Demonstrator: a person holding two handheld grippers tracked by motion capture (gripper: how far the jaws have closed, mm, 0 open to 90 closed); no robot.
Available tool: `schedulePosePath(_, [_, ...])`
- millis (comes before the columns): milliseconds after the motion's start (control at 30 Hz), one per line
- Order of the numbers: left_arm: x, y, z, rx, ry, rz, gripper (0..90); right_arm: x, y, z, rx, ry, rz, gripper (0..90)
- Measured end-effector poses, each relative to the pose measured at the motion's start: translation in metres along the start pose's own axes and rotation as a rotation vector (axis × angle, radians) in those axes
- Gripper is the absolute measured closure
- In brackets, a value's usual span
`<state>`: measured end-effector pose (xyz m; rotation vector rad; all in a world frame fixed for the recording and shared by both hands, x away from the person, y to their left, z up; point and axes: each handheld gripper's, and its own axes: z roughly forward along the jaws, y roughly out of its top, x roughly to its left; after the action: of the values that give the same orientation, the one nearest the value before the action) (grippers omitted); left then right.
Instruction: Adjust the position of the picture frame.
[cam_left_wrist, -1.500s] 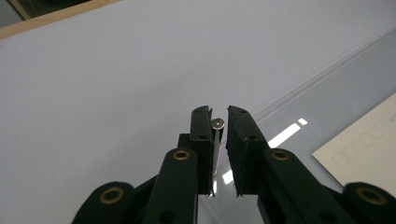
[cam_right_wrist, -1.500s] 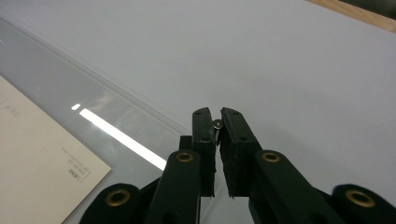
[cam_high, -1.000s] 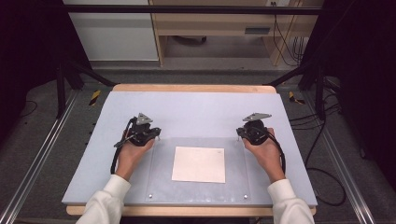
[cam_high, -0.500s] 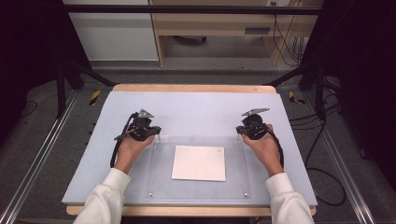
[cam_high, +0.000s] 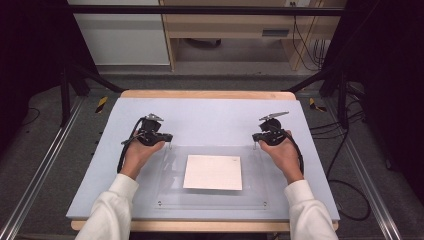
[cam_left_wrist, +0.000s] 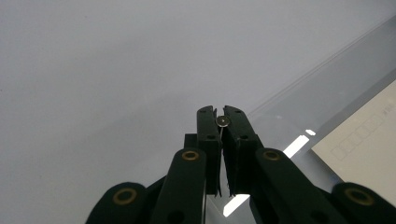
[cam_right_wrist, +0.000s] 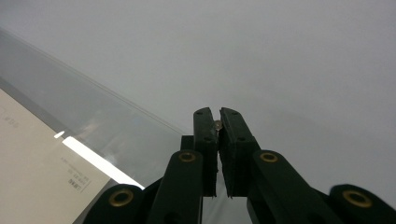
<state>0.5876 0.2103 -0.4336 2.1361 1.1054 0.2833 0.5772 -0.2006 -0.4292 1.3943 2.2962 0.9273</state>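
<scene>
A clear acrylic plate (cam_high: 150, 192) lies on the pale blue table top, with a white sheet of paper (cam_high: 213, 172) under it. My left gripper (cam_high: 170, 144) is at the plate's far left corner, shut on a small metal screw (cam_left_wrist: 224, 121) that shows between the jaw tips. At the far right corner my right gripper (cam_high: 254, 145) is shut on another small metal screw (cam_right_wrist: 217, 124). The plate's edge (cam_left_wrist: 322, 70) runs past to the right in the left gripper view, and the plate's edge (cam_right_wrist: 93, 91) runs to the left in the right gripper view.
The blue board (cam_high: 215, 112) stretches bare beyond the plate to a wooden rim (cam_high: 207, 94). Metal rails (cam_high: 40, 170) flank the table. Cables (cam_high: 350, 190) trail on the floor at the right. A printed corner of the paper (cam_left_wrist: 369, 135) lies near the left jaws.
Both hands and grippers have crept a little toward the far side of the table, the plate's far edge shifting with them. Both stay shut.
</scene>
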Motion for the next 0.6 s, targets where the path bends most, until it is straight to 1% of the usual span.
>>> schedulePosePath(367, [0.0032, 0.0035, 0.0016, 0.015, -0.009, -0.02, 85.0, -0.0017, 0.0014, 0.0017, -0.004, 0.006, 0.027, 85.8])
schedulePosePath(400, [0.0036, 0.0039, 0.0018, 0.017, -0.011, -0.02, 85.0, -0.0027, 0.0014, 0.002, -0.004, 0.006, 0.021, 85.8])
schedulePosePath(467, [0.0047, 0.0051, 0.0023, 0.022, -0.014, -0.027, 85.0, -0.0029, 0.0017, 0.0025, -0.008, 0.009, 0.032, 85.8])
schedulePosePath(600, [0.0069, 0.0056, 0.003, 0.021, -0.023, -0.04, 85.0, -0.0039, 0.0027, 0.0038, -0.009, 0.008, 0.037, 85.6])
